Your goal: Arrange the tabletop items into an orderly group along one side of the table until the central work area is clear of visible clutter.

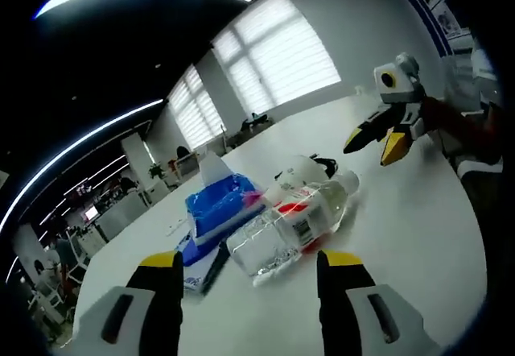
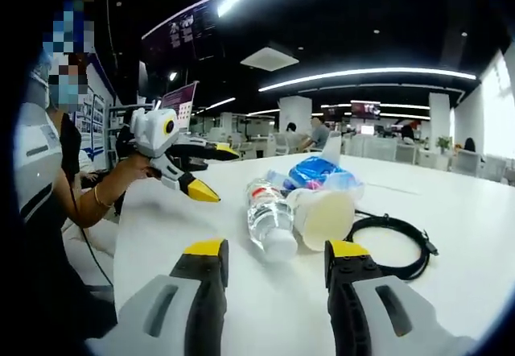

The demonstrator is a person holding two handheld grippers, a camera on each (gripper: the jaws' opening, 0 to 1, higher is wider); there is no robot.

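We list a white counter (image 1: 418, 235) carrying a small cluster of items, seen from two opposite sides.

Left gripper (image 1: 251, 271): its yellow-tipped jaws stand apart, released, holding nothing, just near of the cluster. We also see it in the right gripper view (image 2: 197, 171), at the left, held up over the counter edge by a person's hand (image 2: 137, 165), jaws parted.

Right gripper (image 2: 276, 258): jaws apart, released, holding nothing, with the cluster just beyond them. It also shows in the left gripper view (image 1: 374, 140), at the far right, above the counter, jaws parted.

Items, as we find them:
- Clear plastic water bottle (image 1: 294, 223), lying on its side, red-and-white label, white cap. In the right gripper view (image 2: 268, 215) its base points toward the jaws.
- Pale translucent container (image 2: 323, 215), on its side, touching the bottle on the right.
- Blue tissue pack (image 1: 217, 207), a white tissue standing out of its top, beside the bottle; in the right gripper view it lies beyond the bottle (image 2: 315, 171).
- Black cable (image 2: 394, 243), coiled in a loop, just right of the container.
- Dark flat item (image 1: 213, 269) next to the tissue pack; we cannot tell what it is.
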